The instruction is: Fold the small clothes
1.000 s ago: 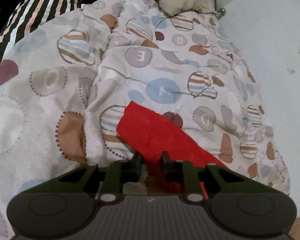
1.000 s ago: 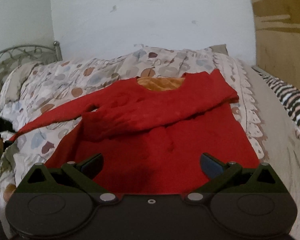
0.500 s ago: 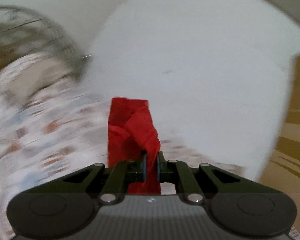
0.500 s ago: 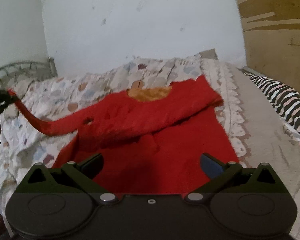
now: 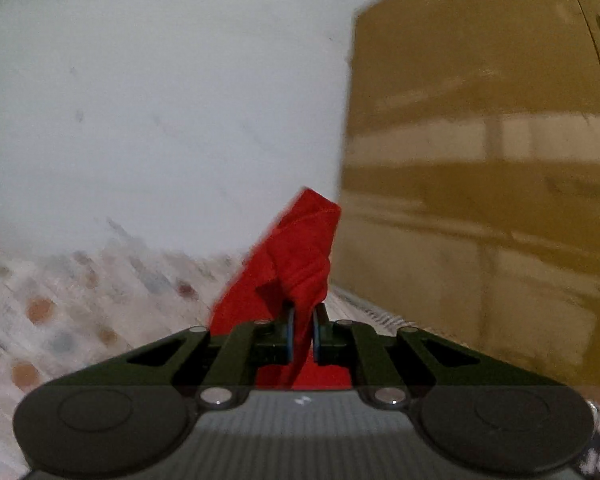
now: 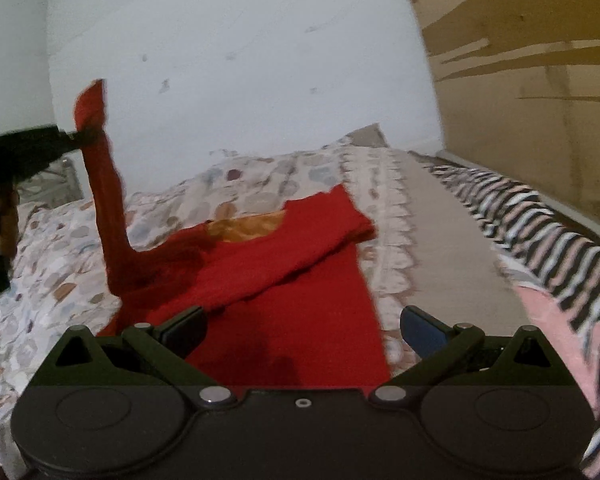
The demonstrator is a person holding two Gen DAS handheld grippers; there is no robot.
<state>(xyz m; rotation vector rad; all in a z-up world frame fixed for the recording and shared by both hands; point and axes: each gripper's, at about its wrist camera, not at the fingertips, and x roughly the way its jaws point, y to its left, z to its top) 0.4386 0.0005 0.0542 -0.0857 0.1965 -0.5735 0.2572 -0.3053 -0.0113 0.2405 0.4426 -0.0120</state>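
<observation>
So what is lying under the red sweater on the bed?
The red sweater lies on a patterned quilt whose scalloped edge shows on its right side. Its folded sleeve lies across the chest. The quilt directly beneath the body is covered, so nothing more can be seen there.

We see a bed (image 6: pixel 440 236) under a spotted quilt (image 6: pixel 60 264); a red top (image 6: pixel 300 300) and, seemingly, a striped blanket (image 6: pixel 540 216) lie there.

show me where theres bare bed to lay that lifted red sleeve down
Free: the spotted quilt left of the red top, under the raised sleeve that the left claw pinches; also the plain beige strip between the scalloped edge and the striped fabric. Crowded: the top's chest, where the other sleeve already lies.
</observation>
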